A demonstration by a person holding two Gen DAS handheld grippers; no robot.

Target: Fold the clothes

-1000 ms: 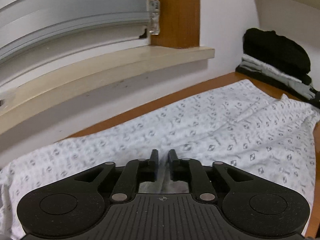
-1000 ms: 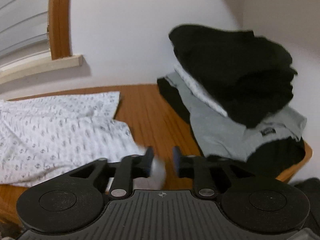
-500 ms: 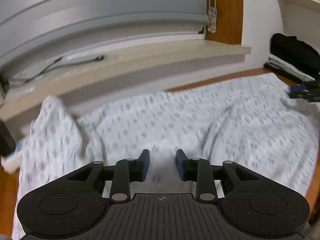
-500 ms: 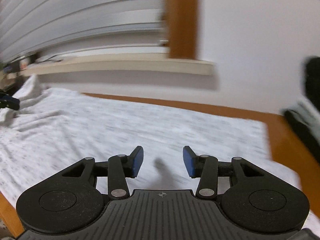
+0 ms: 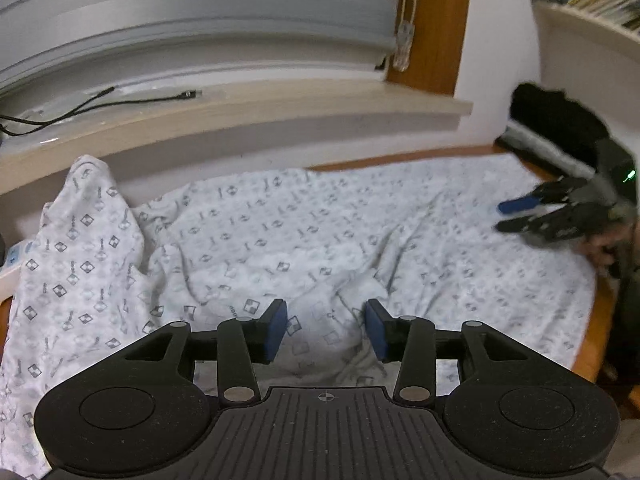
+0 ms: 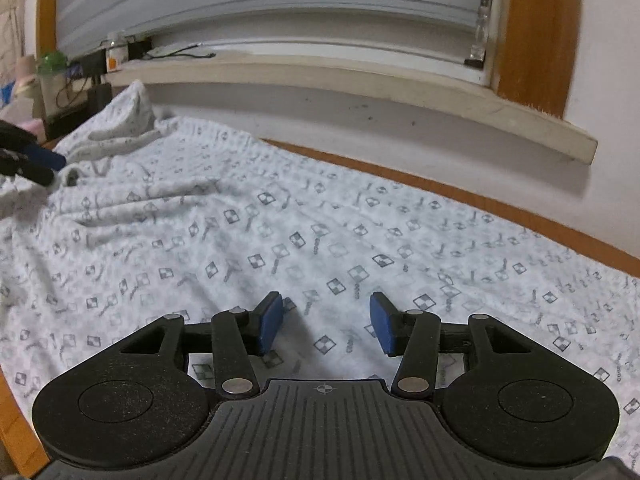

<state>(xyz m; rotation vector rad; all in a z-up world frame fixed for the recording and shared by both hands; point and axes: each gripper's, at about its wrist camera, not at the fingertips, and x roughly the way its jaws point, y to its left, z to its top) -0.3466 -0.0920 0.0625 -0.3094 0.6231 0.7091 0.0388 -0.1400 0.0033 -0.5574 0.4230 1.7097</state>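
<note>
- Far left of my left fingers: one end of the white patterned garment (image 5: pixel 304 248) is bunched into a raised hump (image 5: pixel 88 216) against the wall below the windowsill (image 5: pixel 248 112); a thin black cable (image 5: pixel 100 98) lies along that sill.
- At my left gripper (image 5: pixel 326 328): the blue pads (image 5: pixel 276 330) stand apart and the jaws are opening. Wrinkled cloth lies under the gap, and neither pad presses on it.
- Right of my left fingers: the garment spreads across the wooden table (image 5: pixel 592 344), whose bare edge shows beyond the cloth. Far right, my right gripper (image 5: pixel 508 216) hovers over the far end of the cloth, blurred, with a hand behind it; a pile of dark and grey clothes (image 5: pixel 560 128) sits in the corner beyond.
- Far left of my right fingers: the left gripper's tips (image 6: pixel 48 164) show beside the bunched end of the garment (image 6: pixel 280 232).
- At my right gripper (image 6: pixel 324 322): the blue pads (image 6: pixel 270 320) stand well apart, nothing between them; flat cloth lies beneath, whether touched I cannot tell.
- Right of my right fingers: smooth cloth runs towards the table edge (image 6: pixel 480 200), with the wall and the window's wooden frame (image 6: pixel 528 32) behind.
</note>
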